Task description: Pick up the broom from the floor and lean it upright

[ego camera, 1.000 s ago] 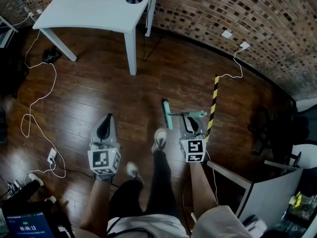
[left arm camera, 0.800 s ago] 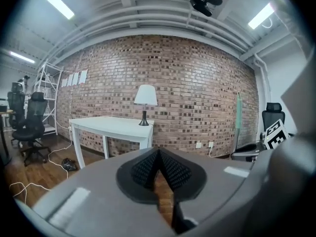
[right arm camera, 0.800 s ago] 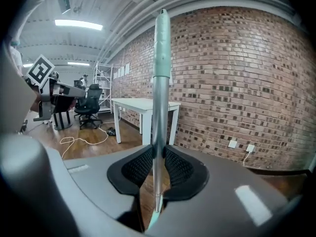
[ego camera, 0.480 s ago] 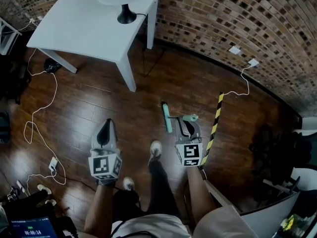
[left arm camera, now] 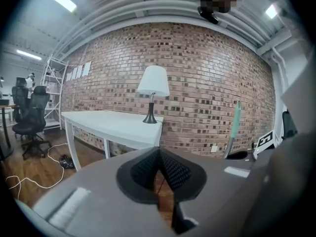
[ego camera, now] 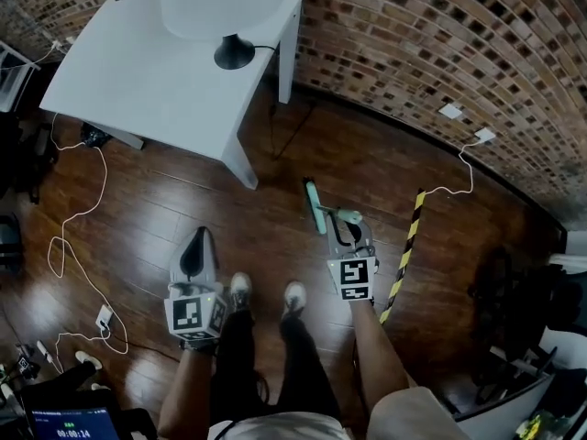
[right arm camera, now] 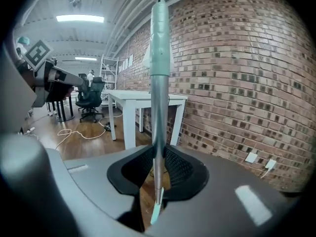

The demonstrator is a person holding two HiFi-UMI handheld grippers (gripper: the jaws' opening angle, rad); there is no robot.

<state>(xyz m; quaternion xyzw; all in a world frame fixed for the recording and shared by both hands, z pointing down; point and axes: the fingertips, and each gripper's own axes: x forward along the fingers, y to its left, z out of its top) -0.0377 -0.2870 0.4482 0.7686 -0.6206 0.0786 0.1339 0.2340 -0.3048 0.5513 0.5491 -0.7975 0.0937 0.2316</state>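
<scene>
The broom is a grey metal pole (right arm camera: 158,112) with a teal grip at the top and a teal brush head (ego camera: 315,205) low by the floor. It stands nearly upright in my right gripper (right arm camera: 159,169), whose pads are shut on the pole. From above, the right gripper (ego camera: 345,233) sits just behind the teal grip (ego camera: 348,215). The left gripper view shows the broom (left arm camera: 236,125) at the right. My left gripper (ego camera: 194,246) hangs apart on the left, its pads (left arm camera: 170,168) meeting at the tip with nothing in them.
A white table (ego camera: 128,81) with a lamp (ego camera: 234,53) stands ahead on the left against the brick wall (ego camera: 440,44). A yellow-and-black striped bar (ego camera: 406,246) lies on the floor to the right. White cables (ego camera: 69,236) trail left. The person's shoes (ego camera: 240,290) are between the grippers.
The person has stepped toward the wall. Both grippers moved forward with them, the right one carrying the broom. The table and lamp are closer in view.
</scene>
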